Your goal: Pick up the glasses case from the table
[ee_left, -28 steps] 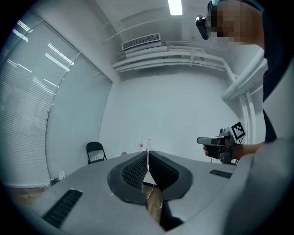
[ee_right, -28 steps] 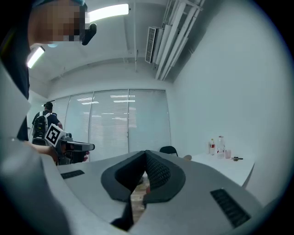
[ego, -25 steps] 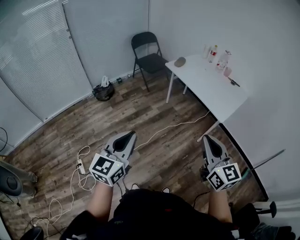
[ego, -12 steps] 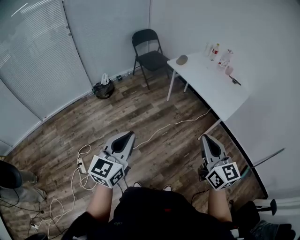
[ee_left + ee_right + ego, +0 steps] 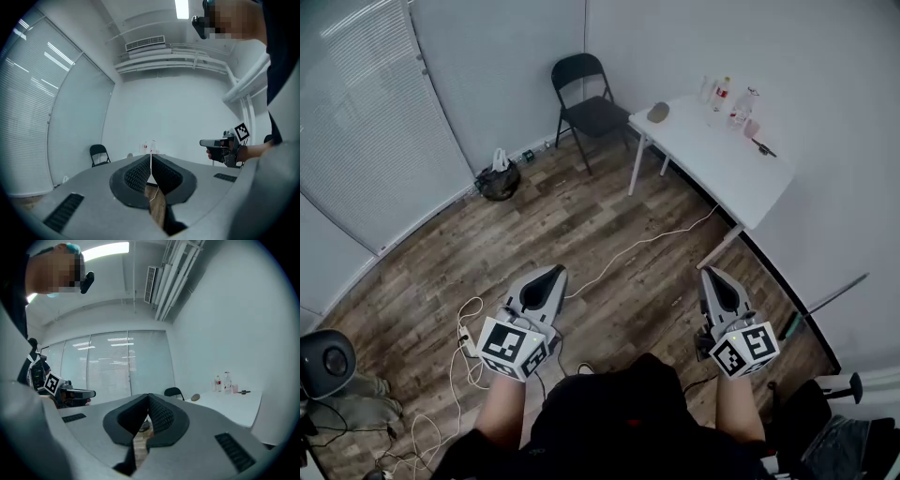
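Holding posture: left gripper [image 5: 555,272] and right gripper [image 5: 711,275] level, side by side above the floor [image 5: 609,220], well apart from the counter [image 5: 727,164].
Fingers [image 5: 137,175]: both pairs together, nothing between them; no grasp due yet.
Glasses case [image 5: 658,112]: grey oval, probably the target, at the counter's far corner near the chair [image 5: 586,105].

Left claw [image 5: 553,274], right claw [image 5: 713,277] held out over wood floor [image 5: 581,216], well apart from white bench [image 5: 712,169]. Grey case [image 5: 658,112] on bench corner nearest black chair [image 5: 586,105]. Bottles [image 5: 722,94] by wall. White cable [image 5: 647,242] on floor.
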A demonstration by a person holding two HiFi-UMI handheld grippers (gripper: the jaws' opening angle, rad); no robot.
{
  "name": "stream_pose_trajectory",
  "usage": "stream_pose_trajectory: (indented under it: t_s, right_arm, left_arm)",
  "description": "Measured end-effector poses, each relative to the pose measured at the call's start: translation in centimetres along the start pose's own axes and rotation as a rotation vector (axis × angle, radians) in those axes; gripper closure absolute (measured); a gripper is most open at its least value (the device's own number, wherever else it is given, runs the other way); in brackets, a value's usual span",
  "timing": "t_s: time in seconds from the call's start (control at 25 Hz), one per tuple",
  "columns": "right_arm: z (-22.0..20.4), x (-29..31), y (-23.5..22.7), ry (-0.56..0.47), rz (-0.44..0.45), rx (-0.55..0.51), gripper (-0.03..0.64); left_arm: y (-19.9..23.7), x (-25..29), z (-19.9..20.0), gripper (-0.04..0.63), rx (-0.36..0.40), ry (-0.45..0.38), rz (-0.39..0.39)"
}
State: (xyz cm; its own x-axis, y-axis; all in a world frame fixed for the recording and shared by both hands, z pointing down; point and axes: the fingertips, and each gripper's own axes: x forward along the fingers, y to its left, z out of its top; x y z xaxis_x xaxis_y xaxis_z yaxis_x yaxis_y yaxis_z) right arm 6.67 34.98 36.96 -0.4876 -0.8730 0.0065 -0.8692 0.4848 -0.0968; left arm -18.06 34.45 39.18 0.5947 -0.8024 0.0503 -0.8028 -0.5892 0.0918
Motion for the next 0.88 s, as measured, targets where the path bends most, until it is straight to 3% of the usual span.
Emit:
stream_pose_trajectory:
  t_s: [0.44, 0.88]
  right_arm:
    - [-1.0, 4.2, -1.4, 0.026, 0.003, 0.001, 0.598]
    - [0.9, 15.4, -11.6, 0.015, 0.030, 0.006, 0.598]
  left_arm:
    - [2.6, 3.2, -0.9, 0.568, 0.000, 0.018, -0.029]
    - [7.7, 15.4, 1.3, 0.568, 0.010, 0.020, 0.032]
